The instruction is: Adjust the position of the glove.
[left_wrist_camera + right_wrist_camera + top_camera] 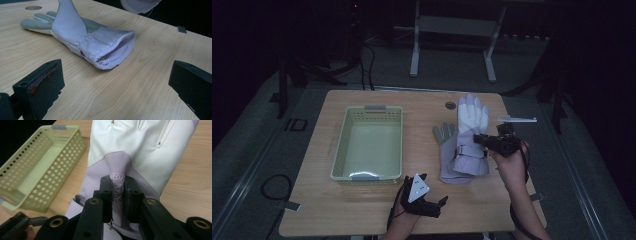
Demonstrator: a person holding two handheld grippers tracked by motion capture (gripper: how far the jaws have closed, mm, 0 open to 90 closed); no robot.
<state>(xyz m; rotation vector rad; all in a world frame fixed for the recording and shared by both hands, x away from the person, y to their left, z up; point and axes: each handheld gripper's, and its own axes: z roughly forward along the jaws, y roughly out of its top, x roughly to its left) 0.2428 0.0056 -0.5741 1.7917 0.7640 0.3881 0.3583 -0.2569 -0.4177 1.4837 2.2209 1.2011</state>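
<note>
Two winter gloves lie on the wooden table [362, 210]. The white-and-lavender glove [472, 120] rests partly on the grey-palmed glove [444, 133]. My right gripper [484, 141] is shut on a pinched fold of lavender fabric on the white glove's [140, 145] back, jaws [117, 185] pressed against a round logo. My left gripper [434, 189] hovers near the table's front edge, jaws wide open and holding nothing [116, 80]. In the left gripper view, the grey-palmed glove [92, 40] lies flat with its open cuff facing me. The other glove's cuff [140, 5] hangs above it.
A pale green perforated basket [341, 145] stands to the left of the gloves, its rim [25, 150] close to the right gripper. A round hole [450, 105] sits near the table's far edge. A white bar [517, 119] lies at the right edge. Beyond is a white stand [414, 50].
</note>
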